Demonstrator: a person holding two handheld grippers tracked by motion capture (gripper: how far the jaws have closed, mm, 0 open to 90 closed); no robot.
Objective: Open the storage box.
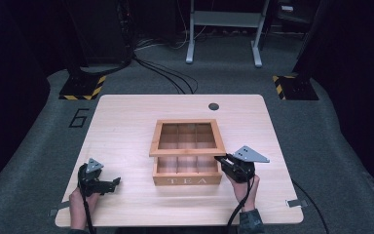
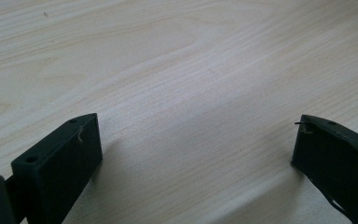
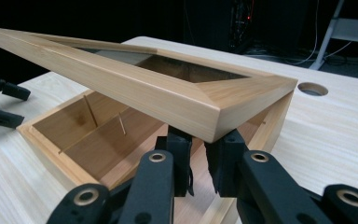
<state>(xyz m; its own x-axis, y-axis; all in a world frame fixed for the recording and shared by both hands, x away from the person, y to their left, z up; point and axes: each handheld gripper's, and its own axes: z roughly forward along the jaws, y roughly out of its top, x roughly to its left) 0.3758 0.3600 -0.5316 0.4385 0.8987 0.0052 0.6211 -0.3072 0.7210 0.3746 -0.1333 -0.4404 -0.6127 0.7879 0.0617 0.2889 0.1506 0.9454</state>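
Note:
A wooden tea box (image 1: 187, 180) marked TEA stands mid-table, its compartments empty. Its glass-paned lid (image 1: 187, 152) is hinged at the back and tilted up at the front. My right gripper (image 1: 220, 160) is at the lid's front right corner. In the right gripper view the lid (image 3: 135, 88) rests on top of my right gripper (image 3: 198, 144), whose jaws are nearly together with nothing seen between them and tips hidden under the lid's edge. The box (image 3: 42, 140) lies open below. My left gripper (image 1: 116, 182) is open over bare table (image 2: 191, 70), front left, apart from the box.
A round cable hole (image 1: 213, 106) sits near the table's far edge, right of centre. The table's front edge (image 1: 175, 223) runs just behind both hands. Beyond the table are stand bases with yellow-black stripes (image 1: 83, 90) and cables on the floor.

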